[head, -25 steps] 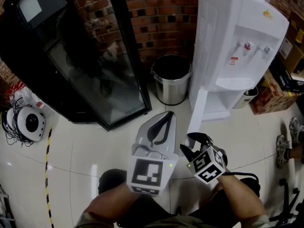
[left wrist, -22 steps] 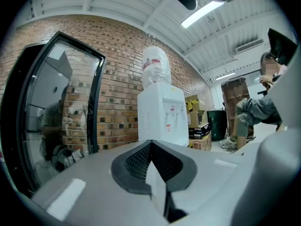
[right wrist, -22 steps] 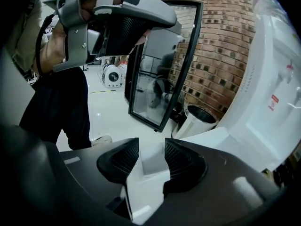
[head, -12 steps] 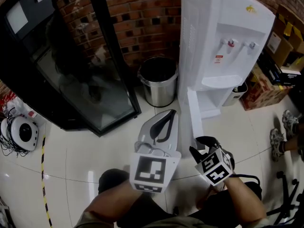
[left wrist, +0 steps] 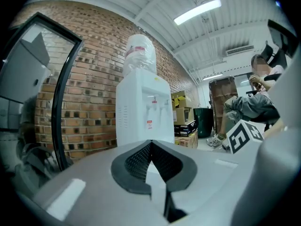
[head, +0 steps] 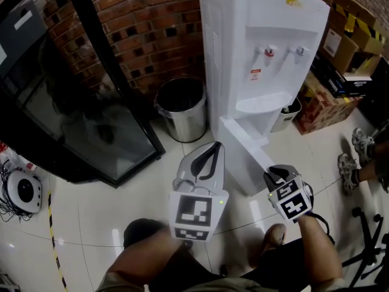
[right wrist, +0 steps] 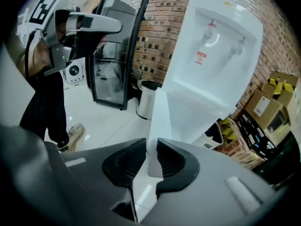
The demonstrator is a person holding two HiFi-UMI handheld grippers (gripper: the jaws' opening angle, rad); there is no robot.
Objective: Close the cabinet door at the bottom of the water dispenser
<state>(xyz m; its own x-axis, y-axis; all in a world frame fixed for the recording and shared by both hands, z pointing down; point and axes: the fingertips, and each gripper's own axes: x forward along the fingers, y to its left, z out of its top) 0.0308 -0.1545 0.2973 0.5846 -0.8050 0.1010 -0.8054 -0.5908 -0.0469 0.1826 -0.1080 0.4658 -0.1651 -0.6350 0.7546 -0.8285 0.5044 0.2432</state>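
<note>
The white water dispenser (head: 261, 35) stands against the brick wall. Its bottom cabinet door (head: 243, 157) is swung out over the floor toward me. My right gripper (head: 272, 174) is at the door's free outer edge, pointing down. In the right gripper view the door (right wrist: 162, 112) shows edge-on, in line with the narrow gap of the right gripper (right wrist: 151, 147). Its jaws are closing; I cannot tell whether the pads touch the door. My left gripper (head: 209, 151) hangs left of the door, shut and empty, and faces the dispenser (left wrist: 141, 112).
A steel bin (head: 179, 108) stands left of the dispenser, and beyond it a black glass-door cabinet (head: 79, 102). Cardboard boxes (head: 340, 47) and a small white bin (head: 285, 114) are on the right. Another person's shoes (head: 355, 157) show at the right edge.
Both grippers moved toward the dispenser. The right gripper swung right to the door's outer edge and its jaws narrowed from wide open. The left gripper stayed shut.
</note>
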